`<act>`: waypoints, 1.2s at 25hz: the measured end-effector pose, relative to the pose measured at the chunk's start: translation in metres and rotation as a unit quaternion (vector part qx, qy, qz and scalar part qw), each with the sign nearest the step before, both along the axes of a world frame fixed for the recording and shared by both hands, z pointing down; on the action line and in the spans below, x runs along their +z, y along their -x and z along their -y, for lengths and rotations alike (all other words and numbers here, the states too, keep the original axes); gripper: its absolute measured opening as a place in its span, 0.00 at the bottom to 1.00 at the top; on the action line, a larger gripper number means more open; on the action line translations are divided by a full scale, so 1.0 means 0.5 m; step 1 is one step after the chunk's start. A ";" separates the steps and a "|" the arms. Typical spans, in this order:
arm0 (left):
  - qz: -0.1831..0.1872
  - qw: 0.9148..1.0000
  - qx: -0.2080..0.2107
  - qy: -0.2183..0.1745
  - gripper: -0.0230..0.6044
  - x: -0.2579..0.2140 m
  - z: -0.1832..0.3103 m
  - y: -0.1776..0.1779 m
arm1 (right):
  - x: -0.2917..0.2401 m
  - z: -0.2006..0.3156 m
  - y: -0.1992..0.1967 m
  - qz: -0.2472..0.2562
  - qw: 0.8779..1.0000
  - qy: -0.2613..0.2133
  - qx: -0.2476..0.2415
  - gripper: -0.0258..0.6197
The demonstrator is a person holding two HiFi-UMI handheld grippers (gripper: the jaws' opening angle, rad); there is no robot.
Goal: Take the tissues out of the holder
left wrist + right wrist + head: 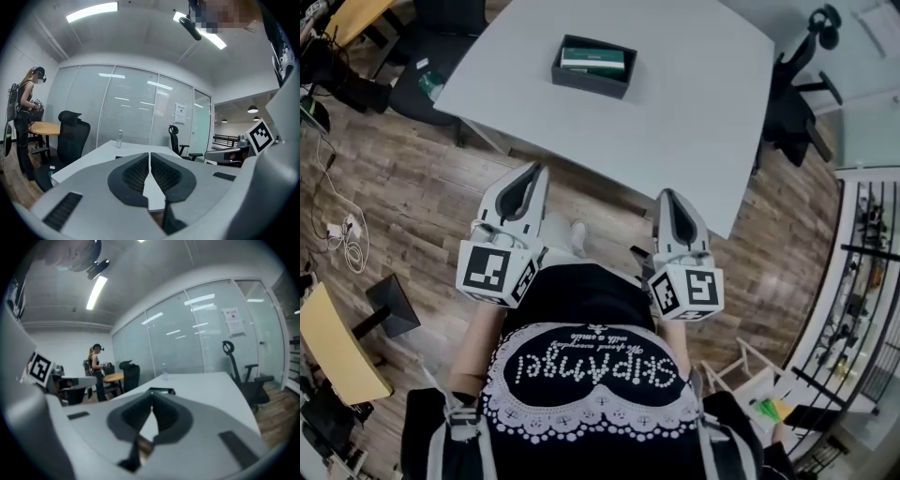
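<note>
A dark rectangular holder (592,67) stands on the white table (694,112), towards its far left. A green and white pack of tissues (593,59) lies inside it. My left gripper (530,171) and right gripper (667,195) hang side by side in front of my body, short of the table's near edge and well away from the holder. Both are shut, with nothing between the pads. In the left gripper view the left gripper's (150,153) tips meet. In the right gripper view the holder (162,391) peeks out just behind the right gripper's (152,392) closed tips.
A clear bottle (119,138) stands far back on the table. Black office chairs (792,103) sit at the table's right and far left (422,56). A person (23,122) stands by a wooden desk (46,127). Another wooden desk (333,342) is at my left, a metal rack (853,309) at my right.
</note>
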State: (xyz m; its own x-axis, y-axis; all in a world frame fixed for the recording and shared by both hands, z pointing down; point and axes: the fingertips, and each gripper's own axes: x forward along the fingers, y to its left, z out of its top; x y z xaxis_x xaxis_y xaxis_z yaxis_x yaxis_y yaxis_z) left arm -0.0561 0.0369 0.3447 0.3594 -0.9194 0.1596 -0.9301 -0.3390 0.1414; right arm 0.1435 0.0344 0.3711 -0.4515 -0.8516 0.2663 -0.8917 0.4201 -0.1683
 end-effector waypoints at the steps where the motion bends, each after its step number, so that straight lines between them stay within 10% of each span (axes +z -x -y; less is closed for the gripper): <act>1: 0.002 1.000 -0.002 0.000 0.09 -0.002 0.002 0.001 | 0.001 0.002 -0.002 0.002 1.000 0.001 0.001 0.09; 30: -0.005 0.998 0.057 0.024 0.09 0.016 0.294 0.072 | -0.001 0.237 0.052 -0.010 0.998 0.021 0.066 0.09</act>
State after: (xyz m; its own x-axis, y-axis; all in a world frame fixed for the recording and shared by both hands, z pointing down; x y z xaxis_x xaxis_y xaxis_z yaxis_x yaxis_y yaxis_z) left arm -0.0921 -0.1102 0.3528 0.4627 -0.8641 0.1980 -0.8845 -0.4351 0.1681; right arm 0.1175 -0.0840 0.3704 -0.3312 -0.8909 0.3107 -0.9419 0.2926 -0.1652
